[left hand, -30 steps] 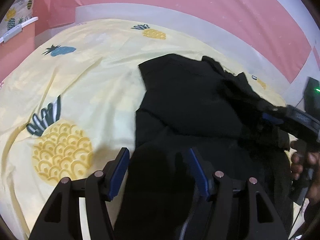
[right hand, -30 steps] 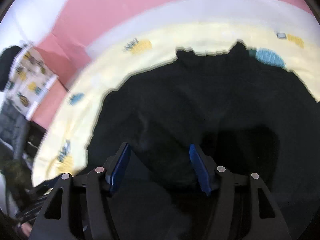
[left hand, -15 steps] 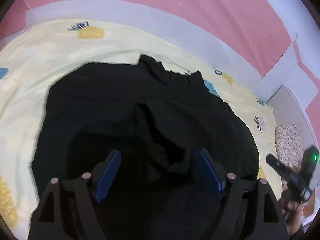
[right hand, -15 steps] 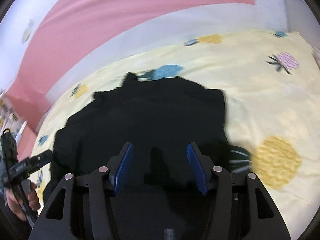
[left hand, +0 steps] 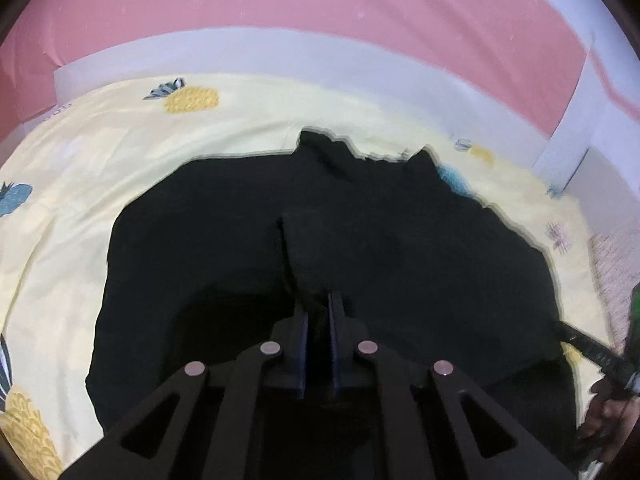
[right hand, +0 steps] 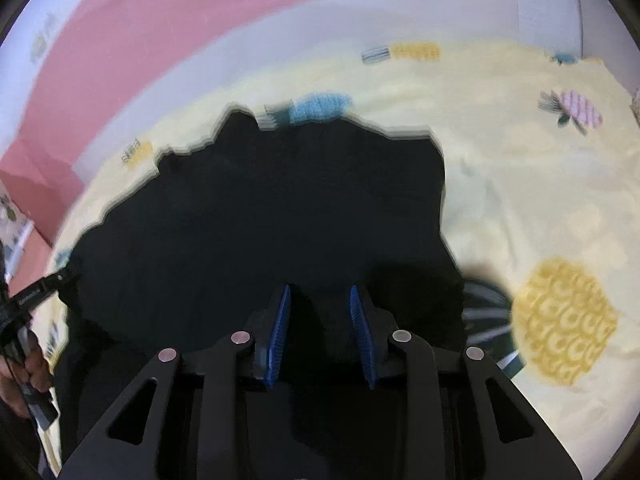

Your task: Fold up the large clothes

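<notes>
Your left gripper (left hand: 319, 320) jaws clamp the black garment (left hand: 400, 248) and the right gripper (right hand: 319, 320) jaws have just been closing around it — the fold is barely begun, most remains.

Garment (left hand: 360, 240) on bedsheet (left hand: 100, 168), wall (left hand: 280, 8) behind, pillow (left hand: 612, 256) right

Your pale yellow bedsheet (left hand: 248, 136) with the pineapple print, one big orange pineapple (right hand: 564, 320) on the right, a blue one (right hand: 320, 106) further back, pink wall (left hand: 280, 4) with a white band (left hand: 240, 54) behind your bed
</notes>
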`<action>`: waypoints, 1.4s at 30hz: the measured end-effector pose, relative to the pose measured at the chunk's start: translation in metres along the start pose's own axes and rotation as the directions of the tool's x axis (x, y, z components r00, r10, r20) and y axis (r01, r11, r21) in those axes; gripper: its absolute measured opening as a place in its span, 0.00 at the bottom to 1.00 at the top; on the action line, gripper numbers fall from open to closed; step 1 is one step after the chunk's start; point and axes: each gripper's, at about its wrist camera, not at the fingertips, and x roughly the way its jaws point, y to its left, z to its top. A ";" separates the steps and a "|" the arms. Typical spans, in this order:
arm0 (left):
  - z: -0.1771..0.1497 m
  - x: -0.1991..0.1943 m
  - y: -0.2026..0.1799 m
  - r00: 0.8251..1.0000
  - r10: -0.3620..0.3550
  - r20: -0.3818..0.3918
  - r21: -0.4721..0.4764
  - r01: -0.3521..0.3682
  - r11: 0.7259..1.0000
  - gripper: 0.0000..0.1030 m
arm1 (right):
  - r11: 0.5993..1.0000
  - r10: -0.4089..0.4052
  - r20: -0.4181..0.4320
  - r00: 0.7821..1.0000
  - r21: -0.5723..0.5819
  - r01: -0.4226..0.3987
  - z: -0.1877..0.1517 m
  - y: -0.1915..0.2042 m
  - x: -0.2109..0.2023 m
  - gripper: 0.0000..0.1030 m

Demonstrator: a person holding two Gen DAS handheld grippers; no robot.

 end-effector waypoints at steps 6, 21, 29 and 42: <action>-0.023 0.022 -0.001 0.998 0.060 -0.009 0.056 -0.059 0.997 0.09 | 0.998 -0.046 -0.024 0.999 -0.053 0.045 -0.015 0.001 0.018 0.31; -0.017 -0.018 0.010 0.987 0.153 0.043 0.080 -0.156 0.985 0.16 | 0.987 -0.104 0.059 0.993 -0.116 0.110 0.002 0.006 -0.020 0.31; 0.030 -0.018 -0.040 0.987 0.086 0.137 0.112 -0.101 0.988 0.16 | 0.985 -0.119 0.127 0.985 -0.106 0.133 0.050 0.005 -0.002 0.31; 0.018 0.087 -0.038 0.980 0.175 0.100 0.208 -0.192 0.959 0.17 | 0.985 -0.142 0.083 0.986 -0.083 0.149 0.043 -0.021 0.062 0.29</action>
